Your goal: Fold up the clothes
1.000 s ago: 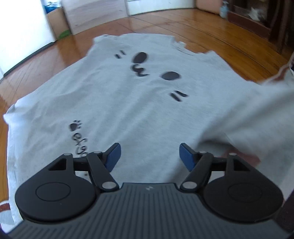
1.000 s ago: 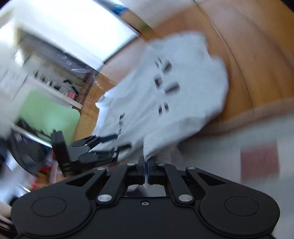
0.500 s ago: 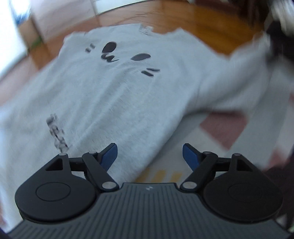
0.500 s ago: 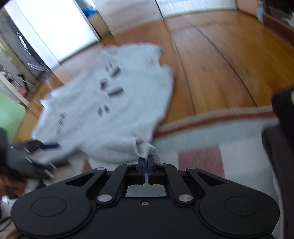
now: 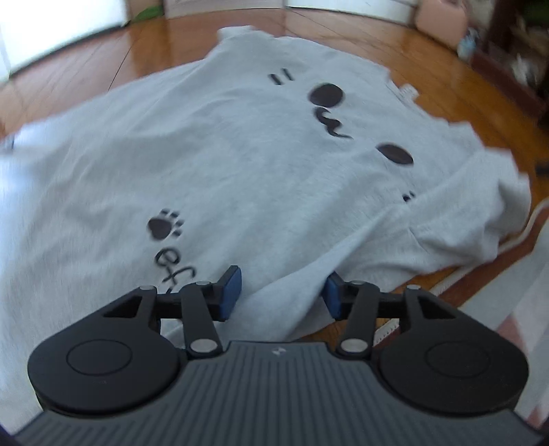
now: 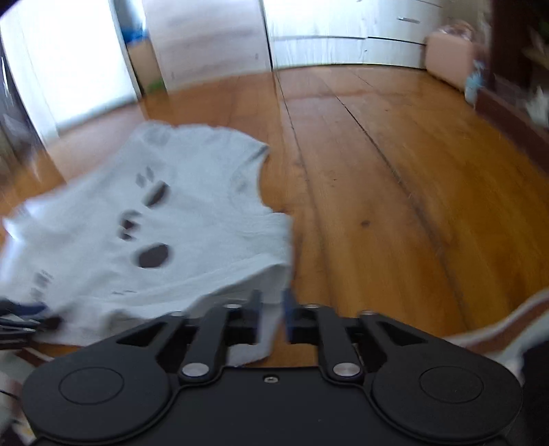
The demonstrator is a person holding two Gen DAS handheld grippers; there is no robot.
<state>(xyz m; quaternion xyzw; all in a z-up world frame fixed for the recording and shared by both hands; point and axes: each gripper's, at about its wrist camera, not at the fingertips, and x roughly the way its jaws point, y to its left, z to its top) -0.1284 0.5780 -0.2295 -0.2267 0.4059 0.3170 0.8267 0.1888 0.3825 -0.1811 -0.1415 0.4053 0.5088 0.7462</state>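
Observation:
A grey T-shirt [image 5: 240,164] with a black cat face and paw print lies spread on the wooden floor, its right sleeve folded inward over the body. My left gripper [image 5: 281,291] is open, its blue pads either side of a raised fold at the shirt's near edge. In the right wrist view the shirt [image 6: 178,219] lies to the left. My right gripper [image 6: 272,315] stands open by a narrow gap, with the shirt's near corner between and below the fingers.
Wooden floor [image 6: 394,206] stretches to the right. A rug edge [image 5: 514,267] lies at the right of the shirt. White cabinets [image 6: 343,31] and a pink box [image 6: 449,58] stand at the far wall. Dark shelving [image 5: 514,51] is at the right.
My right gripper has opened and let go of the shirt sleeve, which now lies folded on the shirt. My left gripper swung back over the shirt's near edge.

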